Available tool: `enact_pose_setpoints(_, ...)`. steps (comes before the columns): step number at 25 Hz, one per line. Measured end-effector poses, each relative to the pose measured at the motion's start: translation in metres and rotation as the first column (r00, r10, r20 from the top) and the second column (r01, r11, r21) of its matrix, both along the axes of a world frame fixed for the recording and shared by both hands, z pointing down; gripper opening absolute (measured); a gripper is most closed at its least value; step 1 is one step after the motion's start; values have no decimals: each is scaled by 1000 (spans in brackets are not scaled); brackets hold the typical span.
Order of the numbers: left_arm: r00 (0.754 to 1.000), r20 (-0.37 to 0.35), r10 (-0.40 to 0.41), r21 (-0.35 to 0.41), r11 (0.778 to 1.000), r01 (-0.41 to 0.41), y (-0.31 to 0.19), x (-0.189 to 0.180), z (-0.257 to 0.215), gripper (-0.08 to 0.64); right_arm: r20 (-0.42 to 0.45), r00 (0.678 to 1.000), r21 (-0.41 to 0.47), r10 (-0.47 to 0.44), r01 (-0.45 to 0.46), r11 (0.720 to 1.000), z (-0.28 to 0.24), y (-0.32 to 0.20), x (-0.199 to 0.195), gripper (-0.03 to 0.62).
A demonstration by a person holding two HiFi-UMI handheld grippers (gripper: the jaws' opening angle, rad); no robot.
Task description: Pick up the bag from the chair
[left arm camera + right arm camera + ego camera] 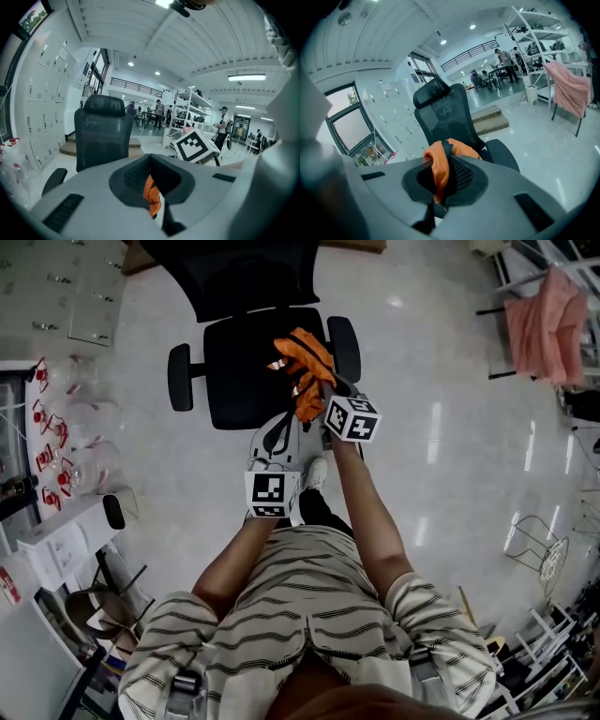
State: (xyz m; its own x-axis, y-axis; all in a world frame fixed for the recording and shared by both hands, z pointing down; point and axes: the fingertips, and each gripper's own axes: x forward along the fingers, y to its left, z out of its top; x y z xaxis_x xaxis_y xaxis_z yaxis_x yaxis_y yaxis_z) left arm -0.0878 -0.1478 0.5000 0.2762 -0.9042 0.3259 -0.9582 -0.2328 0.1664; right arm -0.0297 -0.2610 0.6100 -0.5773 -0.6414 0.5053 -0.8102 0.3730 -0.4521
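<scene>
An orange bag [305,367] hangs in the air above the front edge of the black office chair [246,371]. My right gripper [322,395] is shut on the bag's upper part; in the right gripper view orange fabric [440,171] bulges out between its jaws. My left gripper [287,427] is shut on a lower strip of the bag, seen as a narrow orange fold [152,193] pinched in its jaws. The chair's seat is bare and its backrest [104,129] stands behind both grippers.
Clear bags with red handles [52,432] lie at the left beside white lockers [44,89]. A pink cloth [548,324] drapes a chair at the far right. Wire racks [544,554] stand at the right. Several people stand among shelves [197,115] in the distance.
</scene>
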Motion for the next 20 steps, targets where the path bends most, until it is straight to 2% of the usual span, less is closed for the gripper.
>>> enact_pose_setpoints(5,1000,9,-1,21,1000,1,3,0,-8,23,17,1000,8,1,-1,1000,-15,8,3,18)
enact_pose_setpoints(20,999,40,25,80,996,-28,11,9,-35,23,66,996,115,-54,46,992,-80,25,-5,20)
